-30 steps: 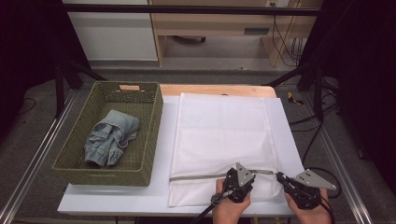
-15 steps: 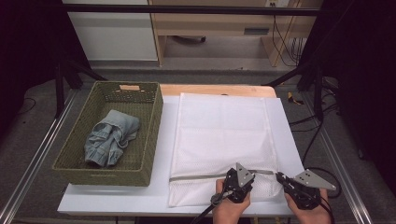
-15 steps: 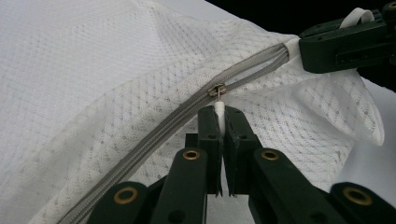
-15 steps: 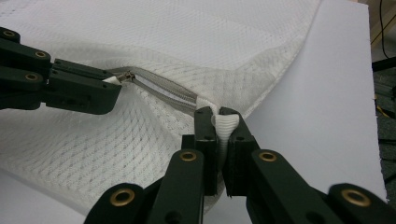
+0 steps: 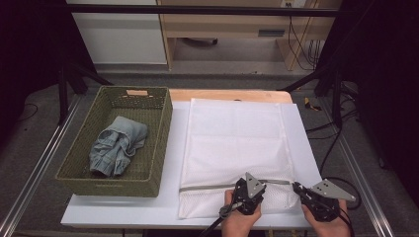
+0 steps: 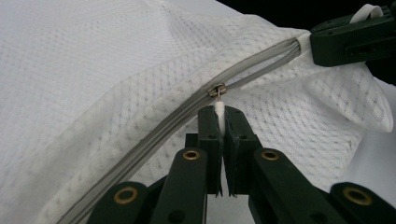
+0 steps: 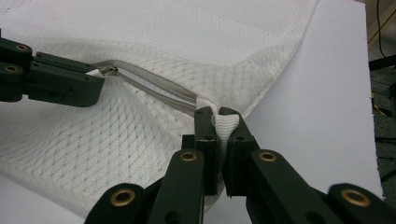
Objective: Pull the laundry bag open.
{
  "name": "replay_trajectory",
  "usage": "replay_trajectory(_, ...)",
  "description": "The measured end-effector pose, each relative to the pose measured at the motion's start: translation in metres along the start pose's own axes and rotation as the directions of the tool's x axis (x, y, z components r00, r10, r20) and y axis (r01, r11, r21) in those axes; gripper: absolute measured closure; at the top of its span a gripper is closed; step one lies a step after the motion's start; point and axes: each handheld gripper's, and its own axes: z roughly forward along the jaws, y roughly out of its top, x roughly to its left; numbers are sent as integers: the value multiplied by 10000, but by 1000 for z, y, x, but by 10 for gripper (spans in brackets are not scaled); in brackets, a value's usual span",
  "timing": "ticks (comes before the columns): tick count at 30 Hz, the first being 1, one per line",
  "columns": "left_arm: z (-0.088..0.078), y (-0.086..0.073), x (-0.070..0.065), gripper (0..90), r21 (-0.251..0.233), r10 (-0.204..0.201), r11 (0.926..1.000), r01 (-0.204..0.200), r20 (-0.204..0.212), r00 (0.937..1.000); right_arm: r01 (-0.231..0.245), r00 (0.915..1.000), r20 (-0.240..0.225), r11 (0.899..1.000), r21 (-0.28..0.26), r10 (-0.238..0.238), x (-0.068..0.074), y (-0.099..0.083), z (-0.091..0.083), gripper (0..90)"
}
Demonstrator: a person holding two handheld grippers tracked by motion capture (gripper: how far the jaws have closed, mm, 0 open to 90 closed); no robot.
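A big white mesh laundry bag (image 5: pixel 237 143) is laid flat on a white table top (image 5: pixel 123 212). It is spread beside a green woven basket (image 5: pixel 160 143), which sits at the left of the table. A small folded piece of light blue denim clothing (image 5: pixel 116 145) is seen lying inside the basket.

A grey zip (image 5: pixel 207 186) is sewn across the bag near the edge closest to the person. In the high view, both grippers are held at this near edge, with the left gripper (image 5: pixel 242 190) at about the middle of the zip and the right gripper (image 5: pixel 298 188) at the zip's right end.

In the left gripper view, the jaws of the left gripper (image 6: pixel 223 112) are seen pressed together. A little white zip pull tab (image 6: pixel 220 113) is pinched between them. The tab is hung from the small metal zip slider (image 6: pixel 216 89), which sits just above the jaw tips. The zip is closed on the side toward the lower left of that view.

In the right gripper view, the jaws of the right gripper (image 7: pixel 217 114) are also pressed together. A white ribbed fabric loop (image 7: pixel 225 127) at the end of the zip is pinched between them. The bag's cloth is lifted a little there. Between the two grippers the zip is seen parted a little.
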Motion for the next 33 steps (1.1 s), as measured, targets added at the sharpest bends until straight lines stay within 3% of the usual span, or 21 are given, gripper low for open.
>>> replay_trajectory(15,-18,-8,22,865,21,-247,9997,248,-283,9993,-135,9999,24,9998,131,135,-1,-2,1,867)
replay_trajectory(33,-21,-10,23,866,-21,-313,9995,313,-359,9989,-89,9999,52,9999,85,88,-1,-2,1,868)
